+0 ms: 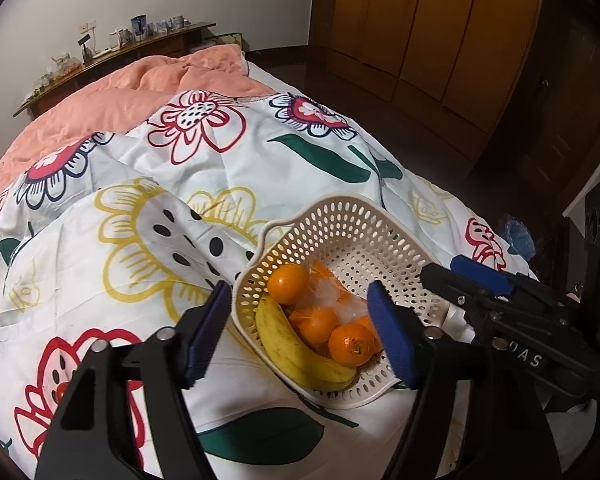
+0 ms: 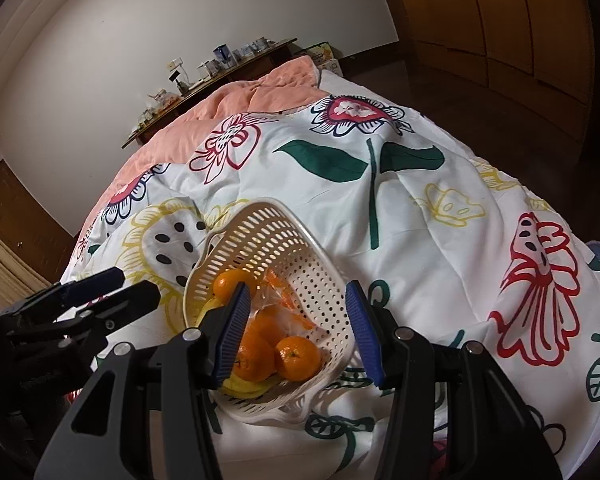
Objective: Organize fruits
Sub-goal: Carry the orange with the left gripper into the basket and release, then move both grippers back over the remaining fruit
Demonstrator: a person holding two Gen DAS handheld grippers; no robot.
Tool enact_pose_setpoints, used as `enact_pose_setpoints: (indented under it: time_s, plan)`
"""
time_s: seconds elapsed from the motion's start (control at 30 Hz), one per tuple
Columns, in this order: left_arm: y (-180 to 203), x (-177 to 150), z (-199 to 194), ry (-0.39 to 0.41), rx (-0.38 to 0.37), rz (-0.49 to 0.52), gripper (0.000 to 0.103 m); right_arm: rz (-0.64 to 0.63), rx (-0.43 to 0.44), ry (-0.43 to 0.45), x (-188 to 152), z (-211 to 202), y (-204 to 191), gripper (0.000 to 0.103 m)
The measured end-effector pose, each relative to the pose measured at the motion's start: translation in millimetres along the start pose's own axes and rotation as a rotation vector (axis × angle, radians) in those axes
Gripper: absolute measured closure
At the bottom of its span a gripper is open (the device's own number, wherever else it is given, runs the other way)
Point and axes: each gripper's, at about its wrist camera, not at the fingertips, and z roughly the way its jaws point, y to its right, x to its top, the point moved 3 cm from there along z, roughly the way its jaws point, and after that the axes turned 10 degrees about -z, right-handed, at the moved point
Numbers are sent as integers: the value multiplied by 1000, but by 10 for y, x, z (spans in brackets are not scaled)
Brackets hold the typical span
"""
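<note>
Working across the left wrist view from its left side: the left tool sits bottom centre, blue pads spread wide and holding nothing. Between them is the cream perforated plastic basket, tilted on the floral white duvet of the bed. At the basket's near-left edge lies the yellow banana: soft and easy to bruise, so I'd pinch it gently mid-body, not at the tips. Next come the loose round oranges, firm but rolly and smooth, so they need a squeeze square across the middle. Some oranges sit in a clear crinkly plastic bag, which looks slippery and floppy; grabbing the fruit through it seems safer than pulling on the film. The basket itself is probably light and a bit flexy, with the rim as the obvious grip. At the lower right, the right tool pokes in, and the right wrist view shows it spread open and empty over the basket.
</note>
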Motion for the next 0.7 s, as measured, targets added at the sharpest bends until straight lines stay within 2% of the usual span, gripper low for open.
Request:
enact_pose_setpoints:
  time_s: [0.2,0.4,0.7]
  plan:
    - [-65,9,-62,17,14,-10,23,-13,11,-4,-9,18,-75,53]
    - [-170,-13,-48,3,46,-35,23,-14,6,-16,-12,39,-82,53]
    - [-300,-51,-163,24,65,-51,23,-47,4,-26,7,45,-233,53]
